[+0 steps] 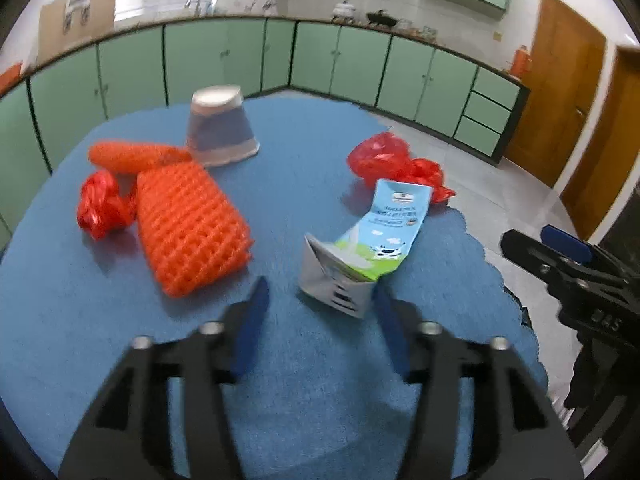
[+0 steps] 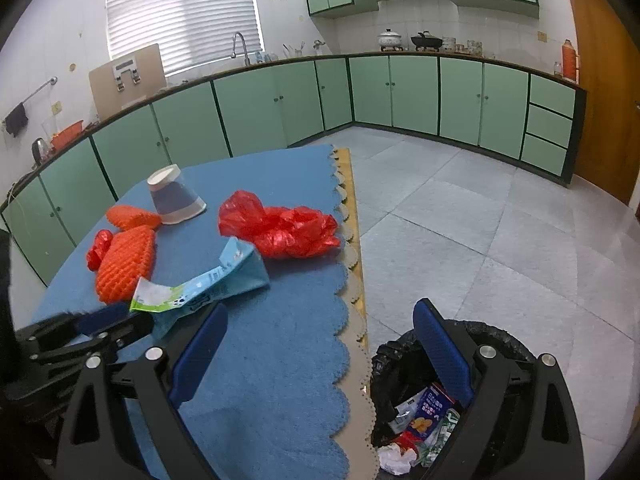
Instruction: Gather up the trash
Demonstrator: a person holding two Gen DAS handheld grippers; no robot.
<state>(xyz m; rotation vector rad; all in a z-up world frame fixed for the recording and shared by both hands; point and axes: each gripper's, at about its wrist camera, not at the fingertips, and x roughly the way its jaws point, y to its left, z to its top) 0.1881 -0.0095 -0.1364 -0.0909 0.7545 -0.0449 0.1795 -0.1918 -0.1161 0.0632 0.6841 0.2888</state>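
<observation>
A flattened light-blue milk carton (image 1: 360, 248) (image 2: 224, 280) lies on the blue table mat (image 1: 100, 300). My left gripper (image 1: 320, 300) is open just above the mat. The carton's grey folded end sits between its blue fingertips, against the right one and clear of the left. My right gripper (image 2: 320, 340) is open and empty over the table's edge, above a black-lined trash bin (image 2: 384, 364) holding several wrappers. Also on the mat are two orange foam nets (image 1: 188, 228), an upturned paper cup (image 1: 220, 128), a red plastic bag (image 1: 392, 160) and a small red bag (image 1: 104, 204).
The mat's scalloped edge (image 2: 348, 320) runs beside the bin, with grey tiled floor (image 2: 480, 220) beyond. Green kitchen cabinets (image 2: 400, 92) line the far walls, and a wooden door (image 1: 560, 112) stands at the right.
</observation>
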